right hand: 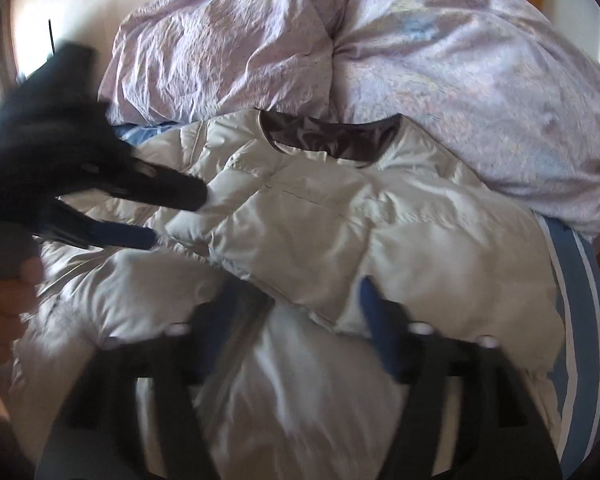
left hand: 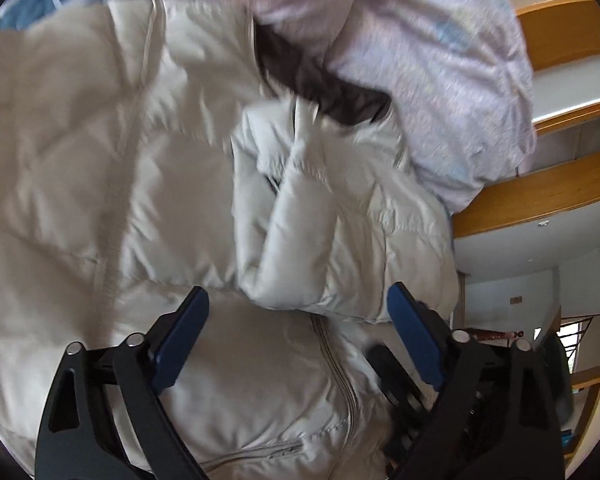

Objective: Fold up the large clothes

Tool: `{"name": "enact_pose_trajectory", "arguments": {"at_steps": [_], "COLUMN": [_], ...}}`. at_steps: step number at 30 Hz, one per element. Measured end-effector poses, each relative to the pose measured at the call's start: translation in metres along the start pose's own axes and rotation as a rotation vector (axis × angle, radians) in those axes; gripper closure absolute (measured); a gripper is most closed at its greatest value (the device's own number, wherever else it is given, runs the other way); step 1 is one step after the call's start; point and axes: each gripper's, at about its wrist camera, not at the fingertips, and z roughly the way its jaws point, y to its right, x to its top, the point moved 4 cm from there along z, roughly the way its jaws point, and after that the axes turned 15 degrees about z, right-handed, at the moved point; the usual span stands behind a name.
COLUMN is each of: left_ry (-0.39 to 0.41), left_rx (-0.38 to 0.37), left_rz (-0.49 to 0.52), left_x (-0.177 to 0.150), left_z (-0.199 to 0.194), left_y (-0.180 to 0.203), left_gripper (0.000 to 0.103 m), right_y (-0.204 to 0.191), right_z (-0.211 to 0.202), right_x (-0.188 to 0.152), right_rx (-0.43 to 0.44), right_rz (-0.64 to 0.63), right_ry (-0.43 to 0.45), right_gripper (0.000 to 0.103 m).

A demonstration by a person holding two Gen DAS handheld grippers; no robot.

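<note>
A white puffer jacket (right hand: 340,216) is lying on the bed, its dark-lined collar (right hand: 332,136) against a lilac duvet (right hand: 460,80), and a sleeve (left hand: 300,240) is lying folded across its front beside the zip (left hand: 336,360). The left gripper (left hand: 298,308) is hovering over the sleeve's end with jaws standing wide, nothing between the pads. The right gripper (right hand: 296,312), blurred, is hanging over the jacket with jaws apart and gripping nothing. A blue striped sheet (right hand: 580,300) is showing at the jacket's edge.

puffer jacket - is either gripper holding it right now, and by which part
Neither holds it. The left gripper and right gripper both stand open above the white puffer jacket, with no fabric pinched between the fingers.
</note>
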Motion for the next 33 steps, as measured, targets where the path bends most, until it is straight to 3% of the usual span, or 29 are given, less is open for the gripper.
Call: {"name": "enact_pose_trajectory", "arguments": {"at_steps": [3,6,8,9,11,13,16,18,21,24,28,30,33], "left_ry": [-0.005,0.003,0.006,0.014,0.035,0.061,0.100,0.130,0.155,0.145,0.101,0.096,0.094], "left_rx": [0.012,0.019,0.042,0.052,0.066,0.075,0.095,0.111,0.133,0.171,0.241,0.269,0.254], "left_rz": [-0.010,-0.021,-0.015,-0.016,-0.016,-0.015,-0.005,-0.002,0.001,0.003,0.033,0.051,0.050], "left_x": [0.001,0.005,0.008,0.009,0.013,0.016,0.021,0.023,0.019,0.010,0.001,0.002,0.003], "left_z": [0.012,0.018,0.020,0.021,0.020,0.016,0.005,-0.007,-0.019,-0.019,-0.003,-0.002,-0.009], "left_y": [0.001,0.001,0.000,-0.001,-0.003,-0.006,-0.007,-0.009,-0.015,-0.023,-0.026,-0.024,-0.024], "left_gripper": [0.021,0.037,0.051,0.055,0.069,0.080,0.086,0.087,0.088,0.088,0.084,0.083,0.061], "right_y": [0.041,0.097,0.124,0.140,0.157,0.168,0.178,0.177,0.162,0.153,0.146,0.136,0.114], "right_z": [-0.018,-0.022,-0.019,-0.016,-0.012,-0.010,-0.010,-0.009,-0.005,0.004,0.010,0.002,-0.018], "right_x": [-0.001,-0.012,-0.017,-0.020,-0.021,-0.017,-0.008,-0.001,0.001,-0.002,-0.003,-0.002,-0.001], "right_rx": [0.123,0.264,0.273,0.262,0.243,0.214,0.169,0.112,0.079,-0.009,-0.139,-0.219,-0.221], "right_rz": [0.277,0.667,0.813,0.895,0.982,1.028,1.053,1.005,0.912,0.839,0.734,0.646,0.561], "right_ry": [-0.071,-0.157,-0.164,-0.155,-0.138,-0.089,-0.020,0.016,0.014,-0.013,-0.038,-0.019,-0.002], "right_gripper": [0.027,0.027,0.029,0.037,0.045,0.045,0.051,0.082,0.089,0.091,0.088,0.077,0.052]}}
